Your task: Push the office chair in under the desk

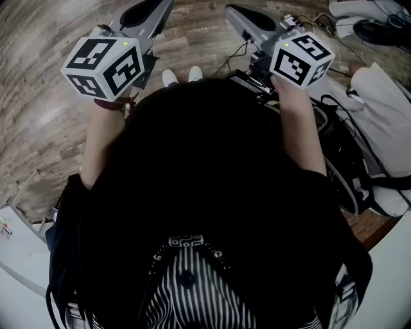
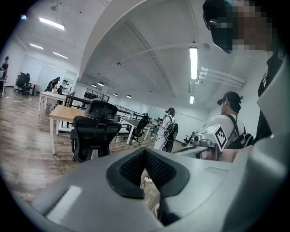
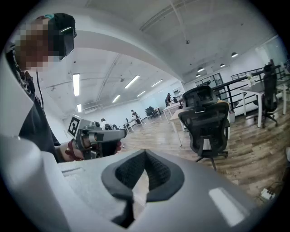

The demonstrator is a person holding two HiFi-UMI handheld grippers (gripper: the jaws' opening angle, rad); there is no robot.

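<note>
A black office chair (image 2: 94,132) stands on the wood floor a few steps ahead, its back towards me, in front of a light wooden desk (image 2: 67,113). The right gripper view shows the same chair (image 3: 206,125) and desk (image 3: 177,116). I hold both grippers up at chest height, far from the chair. My left gripper (image 2: 145,152) is shut with nothing between its pads, and my right gripper (image 3: 145,155) is shut and empty too. From the head view, the left gripper (image 1: 145,11) and right gripper (image 1: 240,15) point forward over the floor.
Rows of white desks (image 2: 50,96) and other black chairs (image 2: 139,128) fill the room behind. A person with a backpack (image 2: 169,128) stands further back. Bags and cables (image 1: 359,160) lie at my right. A power strip (image 3: 265,194) lies on the floor.
</note>
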